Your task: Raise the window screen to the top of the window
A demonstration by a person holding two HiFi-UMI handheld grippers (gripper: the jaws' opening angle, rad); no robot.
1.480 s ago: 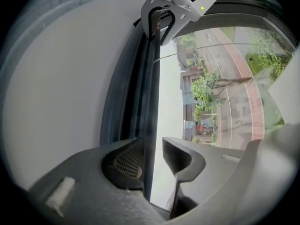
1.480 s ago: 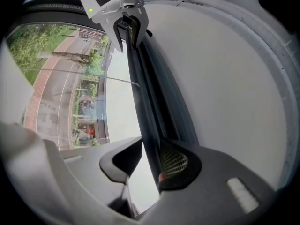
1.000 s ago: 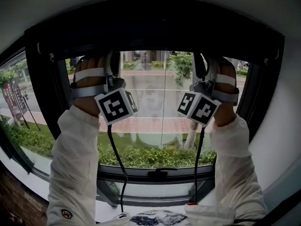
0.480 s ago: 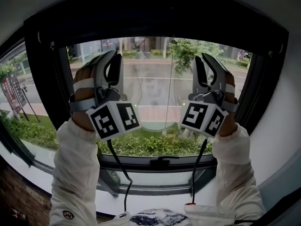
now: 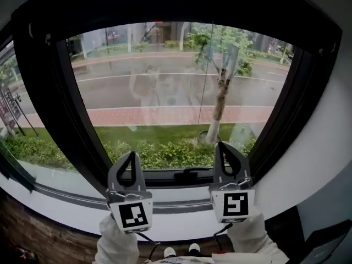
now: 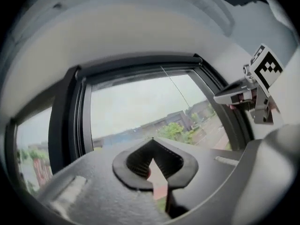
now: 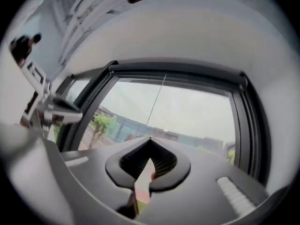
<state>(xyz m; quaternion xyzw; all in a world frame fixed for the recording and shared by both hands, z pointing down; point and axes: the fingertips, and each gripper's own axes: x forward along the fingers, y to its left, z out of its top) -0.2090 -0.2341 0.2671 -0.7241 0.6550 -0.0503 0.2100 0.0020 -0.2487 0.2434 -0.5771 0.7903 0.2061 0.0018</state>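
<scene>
Window (image 5: 41,92): a wide window in a thick black frame fills nearly the whole head view. Its main pane is see-through from the top band down to the lower rail.
Window screen (image 5: 176,10): at the top of the window, its dark bar lies along the upper edge of the opening under the black top band. The mesh itself cannot be made out.
Outside: a grey road (image 5: 165,81), a red-brick path, a slim tree (image 5: 221,92) right of centre and a green hedge (image 5: 159,153) just beyond the glass.
Edges and room: a white sill (image 5: 176,196) runs below the lower rail. A white wall (image 5: 319,147) meets the frame on the right. The two tools stand well apart in front of the sill.
Left gripper (image 5: 132,154): low in the head view, tips pointing up toward the lower rail. Its jaws have just been closing and now meet at the tips with nothing between them. A white sleeve (image 5: 118,243) shows beneath it.
Right gripper (image 5: 223,144): level with the left one and posed the same way. Its jaws have just been closing and now meet, empty.
Writing: each marker cube (image 5: 132,214) carries only a black-and-white square pattern. A reddish sign (image 5: 8,111) outside at far left is too small to read.
Handle (image 5: 190,175): black, flat on the lower rail, between the two grippers.
Cord (image 5: 204,81): a thin line hanging down the pane right of centre.
</scene>
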